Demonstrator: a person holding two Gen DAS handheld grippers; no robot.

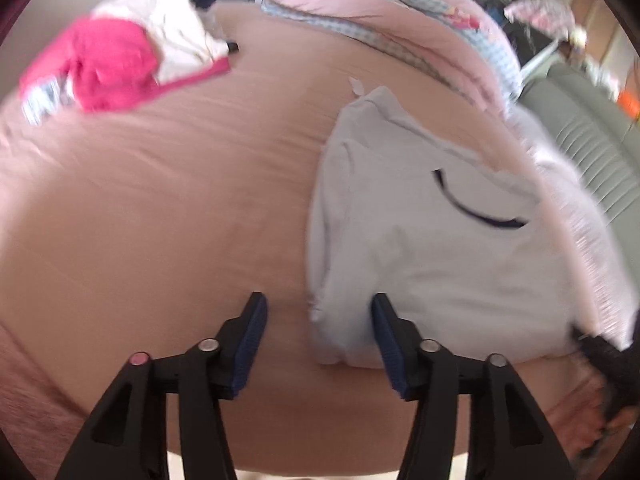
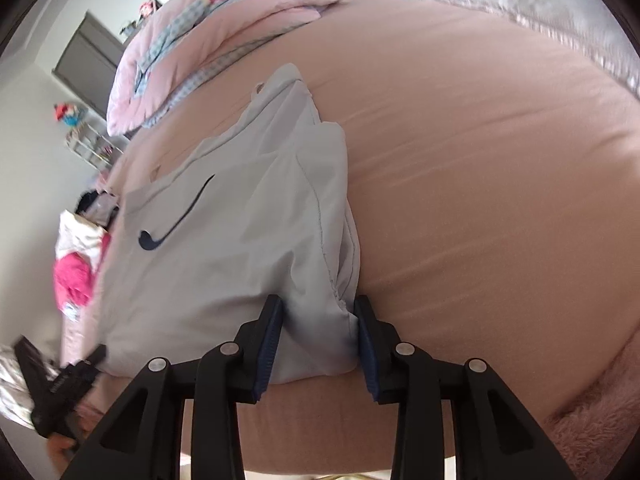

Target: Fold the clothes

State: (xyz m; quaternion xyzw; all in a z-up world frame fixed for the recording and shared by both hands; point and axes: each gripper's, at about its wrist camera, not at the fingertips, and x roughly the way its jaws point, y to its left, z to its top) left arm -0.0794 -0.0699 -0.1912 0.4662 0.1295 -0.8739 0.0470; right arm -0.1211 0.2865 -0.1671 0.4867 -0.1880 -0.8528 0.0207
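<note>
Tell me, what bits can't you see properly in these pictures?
- Pink clothes: left view, blurred; what kind they are is unclear.
- Shirt: right view, folded, so its underside and sleeves are hidden.
- Left gripper: right view, blurred and cut by the edge.
- Right gripper: left view, blurred and cut by the edge.
- Shelf: right view, too small.

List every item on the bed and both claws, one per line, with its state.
Pale grey shirt: folded, flat on the bed, logo up.
Right claw: fingers either side of the shirt's near corner, pads at the cloth.
Left claw: open, at the shirt's near edge, gripping nothing.
Pink garment: crumpled in a heap.
Pink quilt: bunched at the bed's far end.
</note>
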